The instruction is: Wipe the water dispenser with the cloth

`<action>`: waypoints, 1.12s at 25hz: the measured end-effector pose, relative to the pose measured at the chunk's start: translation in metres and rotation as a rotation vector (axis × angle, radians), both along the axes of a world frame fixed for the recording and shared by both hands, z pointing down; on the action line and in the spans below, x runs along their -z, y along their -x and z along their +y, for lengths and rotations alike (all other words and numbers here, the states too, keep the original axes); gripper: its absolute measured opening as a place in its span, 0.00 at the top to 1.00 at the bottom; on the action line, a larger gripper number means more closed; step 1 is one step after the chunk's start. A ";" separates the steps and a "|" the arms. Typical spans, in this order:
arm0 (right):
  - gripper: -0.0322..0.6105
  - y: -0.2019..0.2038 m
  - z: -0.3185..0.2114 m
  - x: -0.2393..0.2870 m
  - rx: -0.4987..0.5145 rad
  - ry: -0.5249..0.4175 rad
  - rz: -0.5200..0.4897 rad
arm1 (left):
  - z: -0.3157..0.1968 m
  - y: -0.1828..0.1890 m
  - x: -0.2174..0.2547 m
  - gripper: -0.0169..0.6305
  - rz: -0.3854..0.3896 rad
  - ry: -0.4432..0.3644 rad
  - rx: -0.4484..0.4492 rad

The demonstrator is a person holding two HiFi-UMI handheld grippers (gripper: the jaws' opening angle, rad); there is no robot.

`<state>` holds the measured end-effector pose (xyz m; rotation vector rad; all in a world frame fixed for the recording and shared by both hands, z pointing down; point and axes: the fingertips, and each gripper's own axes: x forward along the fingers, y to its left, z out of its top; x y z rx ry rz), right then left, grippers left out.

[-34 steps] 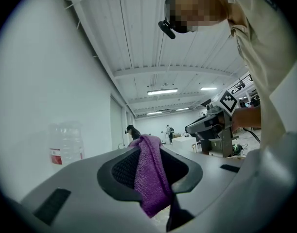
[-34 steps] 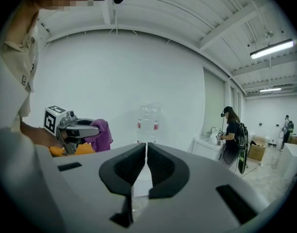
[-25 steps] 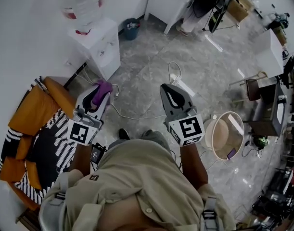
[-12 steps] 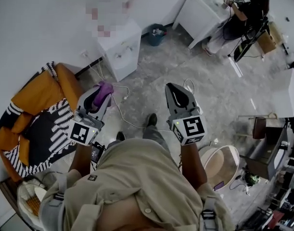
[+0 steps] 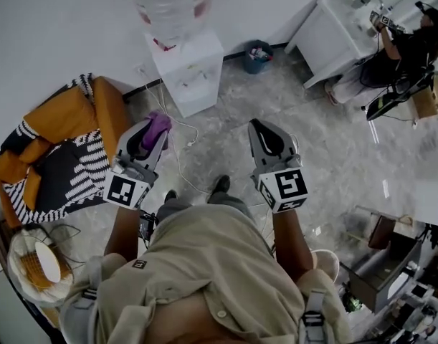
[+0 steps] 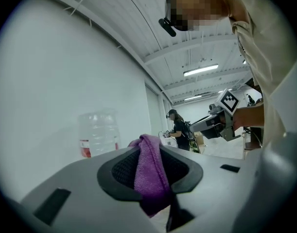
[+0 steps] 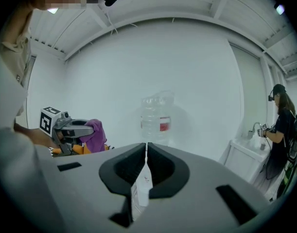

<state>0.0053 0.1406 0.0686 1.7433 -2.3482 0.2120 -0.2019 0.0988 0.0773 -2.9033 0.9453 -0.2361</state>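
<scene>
The white water dispenser stands against the wall ahead, a clear bottle with a red label on top; the bottle also shows in the right gripper view and, as a bottle, in the left gripper view. My left gripper is shut on a purple cloth, which bulges out between the jaws as a purple cloth. My right gripper is shut with nothing between its jaws, seen as the gripper. Both are held well short of the dispenser, over the floor.
An orange and striped cushioned seat lies at the left. A blue bin sits right of the dispenser. A white sink unit with a person at it is far right. A cable runs over the marble floor.
The view has swung so the dispenser now sits ahead, nearer the centre and between the grippers. Both grippers kept their pose in front of the body, the cloth still held.
</scene>
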 end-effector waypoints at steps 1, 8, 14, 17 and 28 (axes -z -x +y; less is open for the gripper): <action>0.91 -0.006 -0.003 -0.001 0.013 0.001 -0.003 | -0.003 -0.004 -0.001 0.79 -0.008 0.000 0.019; 0.91 -0.027 -0.023 -0.022 0.078 0.039 -0.026 | -0.034 -0.015 -0.012 0.79 -0.027 -0.013 0.128; 0.91 -0.043 -0.058 -0.054 0.031 0.083 -0.033 | -0.092 -0.018 -0.041 0.79 0.029 -0.027 0.220; 0.91 -0.047 -0.074 -0.071 -0.025 0.087 -0.036 | -0.124 -0.013 -0.074 0.79 0.044 0.004 0.267; 0.91 -0.049 -0.140 -0.145 -0.070 0.190 0.020 | -0.220 -0.022 -0.202 0.79 0.033 0.065 0.375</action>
